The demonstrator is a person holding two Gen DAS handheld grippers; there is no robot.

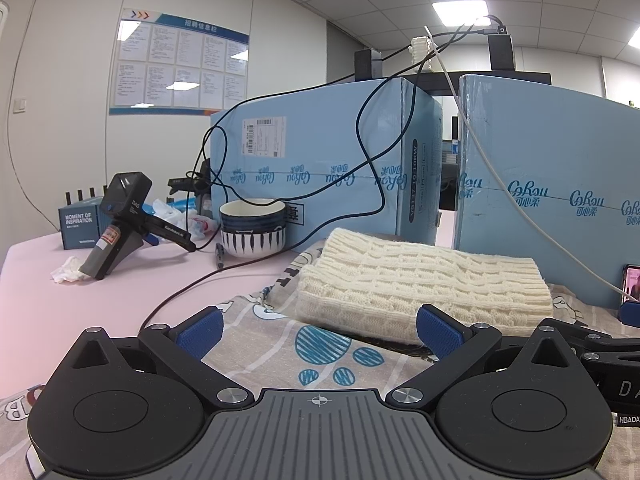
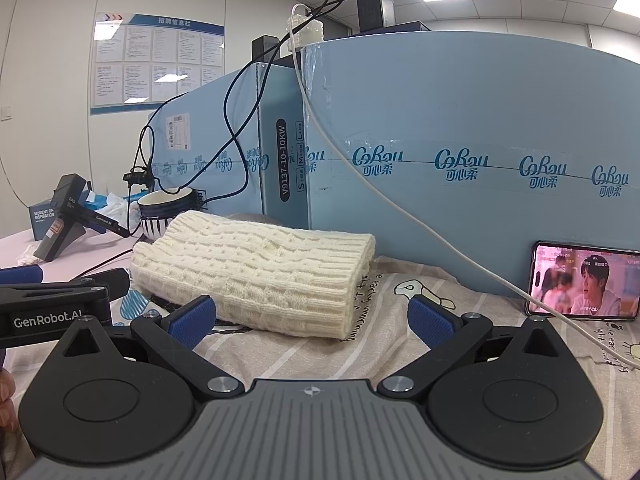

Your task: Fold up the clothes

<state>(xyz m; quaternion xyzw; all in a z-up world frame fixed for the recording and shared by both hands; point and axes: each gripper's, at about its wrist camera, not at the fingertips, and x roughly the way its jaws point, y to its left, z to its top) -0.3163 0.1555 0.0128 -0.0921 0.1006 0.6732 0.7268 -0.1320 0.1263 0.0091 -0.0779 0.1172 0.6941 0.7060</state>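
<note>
The printed sheet [image 2: 380, 320] covers the worktop across the lower frame. At its centre my cream knit garment [image 2: 256, 268] lies as a compact folded bundle, so I judge folding essentially done. My left hand-held gripper [image 1: 318, 326] and right hand-held gripper [image 2: 312, 318] gape wide, holding nothing.

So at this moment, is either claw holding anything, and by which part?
Nothing is held. The left claw and the right claw are both open and empty, just short of the folded cream knit sweater, which lies on the printed cloth.
</note>
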